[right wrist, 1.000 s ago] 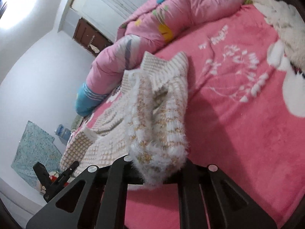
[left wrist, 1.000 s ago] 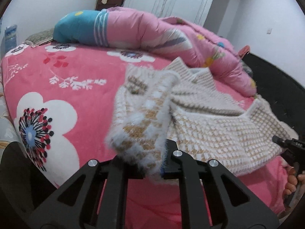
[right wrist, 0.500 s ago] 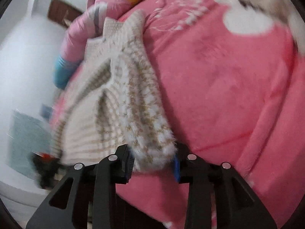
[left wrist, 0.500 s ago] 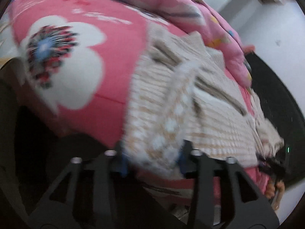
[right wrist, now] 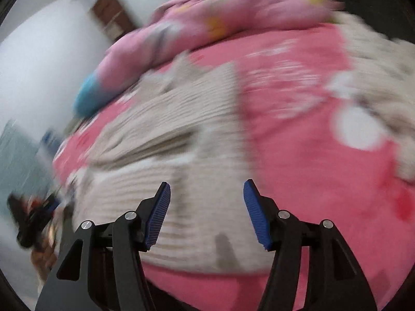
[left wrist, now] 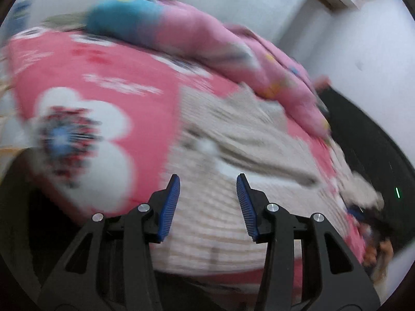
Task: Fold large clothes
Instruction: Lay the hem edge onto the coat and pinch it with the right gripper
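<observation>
The fuzzy cream and tan knit sweater (left wrist: 215,223) lies folded over near the front edge of the pink flowered bed (left wrist: 124,72). More folds look left to do. The left gripper (left wrist: 207,204) and right gripper (right wrist: 206,212) have just been opening; both stand apart, empty, just above the sweater's near edge.
</observation>
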{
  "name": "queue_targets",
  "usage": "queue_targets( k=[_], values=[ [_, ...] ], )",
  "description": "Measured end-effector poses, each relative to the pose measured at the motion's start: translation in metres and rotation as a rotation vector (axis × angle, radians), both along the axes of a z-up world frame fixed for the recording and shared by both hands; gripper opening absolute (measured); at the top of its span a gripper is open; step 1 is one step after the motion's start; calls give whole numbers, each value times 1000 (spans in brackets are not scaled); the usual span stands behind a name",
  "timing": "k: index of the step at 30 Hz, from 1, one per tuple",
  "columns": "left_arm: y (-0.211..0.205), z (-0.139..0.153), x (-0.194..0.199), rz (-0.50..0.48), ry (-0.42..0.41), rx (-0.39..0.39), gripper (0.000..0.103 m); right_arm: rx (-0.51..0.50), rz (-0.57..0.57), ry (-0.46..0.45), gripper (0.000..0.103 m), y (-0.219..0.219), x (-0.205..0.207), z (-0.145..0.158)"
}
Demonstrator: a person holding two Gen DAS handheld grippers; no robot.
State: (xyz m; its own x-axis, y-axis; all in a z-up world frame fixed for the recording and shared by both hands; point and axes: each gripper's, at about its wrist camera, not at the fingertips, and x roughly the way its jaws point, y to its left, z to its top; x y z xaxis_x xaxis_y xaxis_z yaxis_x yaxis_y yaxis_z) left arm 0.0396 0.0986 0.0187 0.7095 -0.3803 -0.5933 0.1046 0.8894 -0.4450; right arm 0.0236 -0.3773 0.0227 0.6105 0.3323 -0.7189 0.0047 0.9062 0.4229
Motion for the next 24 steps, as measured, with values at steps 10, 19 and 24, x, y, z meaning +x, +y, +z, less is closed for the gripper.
queue_targets(
  k=[10, 19, 24],
  values=[
    [-99, -54, 52, -155, 111, 225, 13, -132, 241, 50, 22, 97, 55, -39],
    [-94, -20, 70, -135, -32, 263, 4, -192, 200, -100, 6, 101, 58, -4],
    [-101, -59, 87, -160, 79, 311, 9, -198, 203, 29, 7, 105, 89, -49]
  ],
)
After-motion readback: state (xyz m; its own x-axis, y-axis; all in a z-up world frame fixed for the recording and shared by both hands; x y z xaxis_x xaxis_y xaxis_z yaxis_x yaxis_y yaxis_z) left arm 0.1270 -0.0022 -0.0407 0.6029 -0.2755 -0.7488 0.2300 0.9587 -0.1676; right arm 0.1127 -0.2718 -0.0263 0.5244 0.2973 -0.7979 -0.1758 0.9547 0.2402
